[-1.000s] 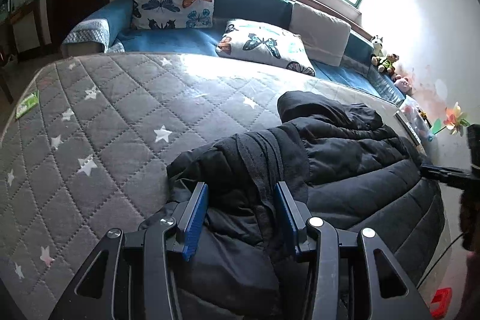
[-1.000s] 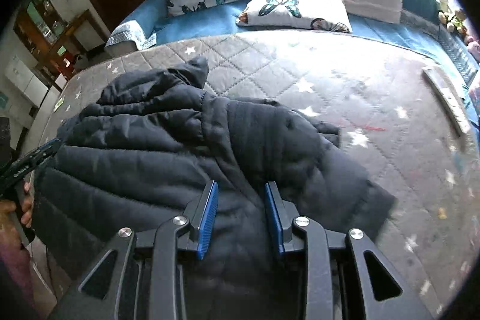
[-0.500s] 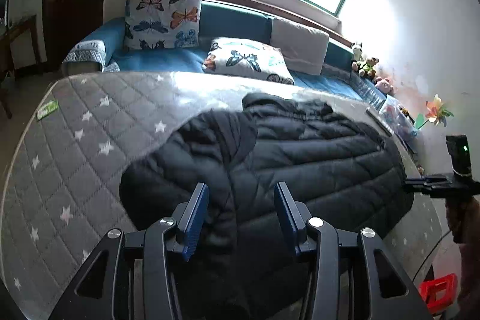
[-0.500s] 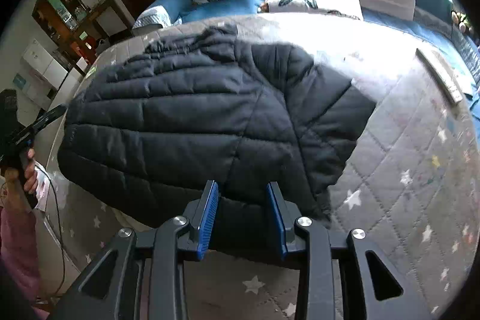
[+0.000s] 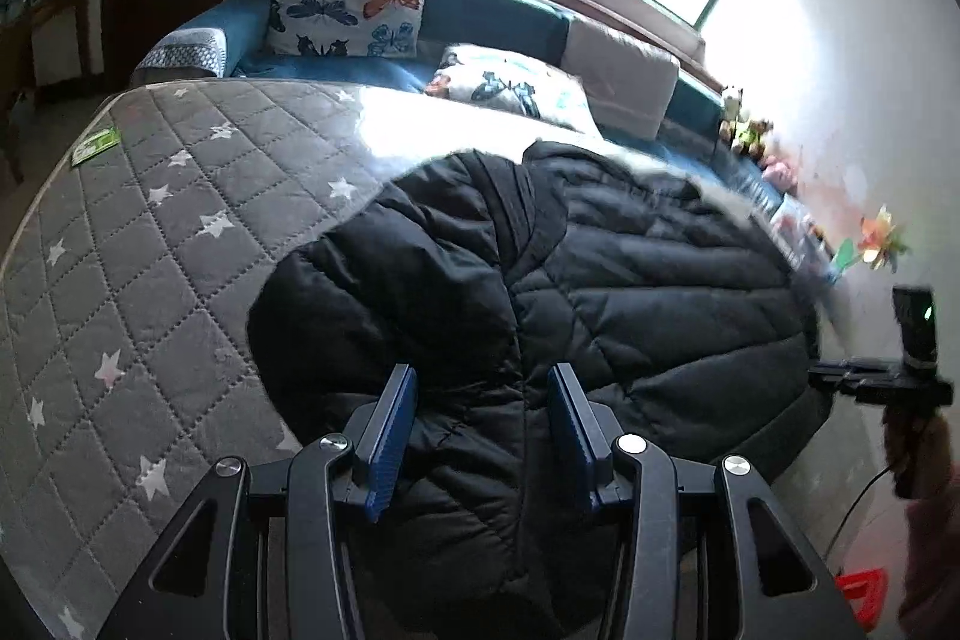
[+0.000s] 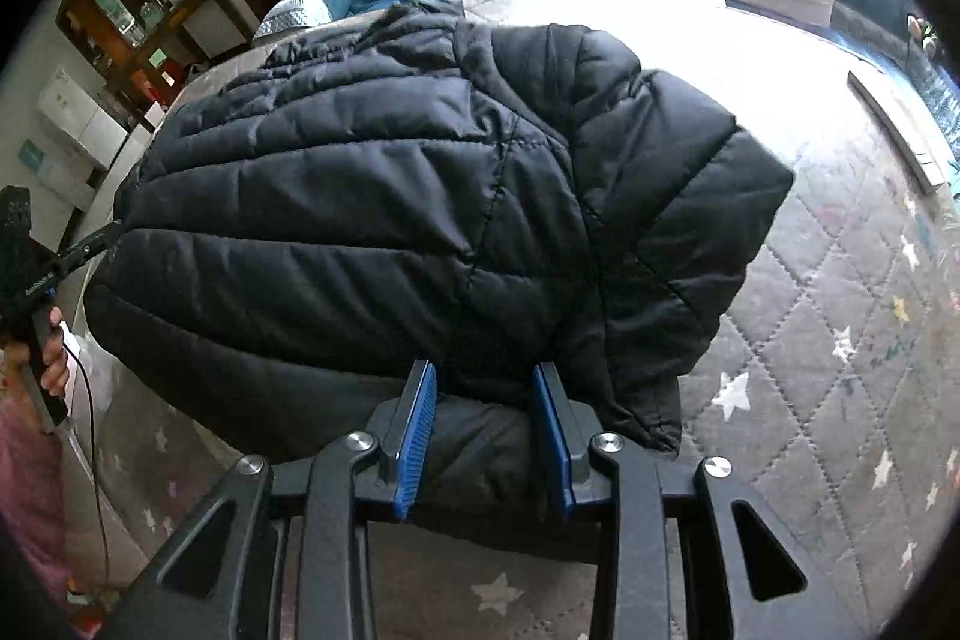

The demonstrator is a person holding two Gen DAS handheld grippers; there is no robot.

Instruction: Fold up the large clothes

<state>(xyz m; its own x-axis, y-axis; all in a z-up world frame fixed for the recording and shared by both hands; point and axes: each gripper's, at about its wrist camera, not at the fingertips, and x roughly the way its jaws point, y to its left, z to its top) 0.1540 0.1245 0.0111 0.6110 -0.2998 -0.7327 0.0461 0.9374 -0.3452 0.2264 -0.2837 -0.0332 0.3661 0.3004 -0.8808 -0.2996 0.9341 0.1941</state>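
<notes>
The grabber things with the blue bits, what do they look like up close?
Both are alike. The left gripper and the right gripper each have two flat jaws faced with ribbed blue pads, set on black angular frames with triangle cut-outs and round silver screws. The right wrist view shows a black cable hanging below the other handle, and a pink sleeve.
</notes>
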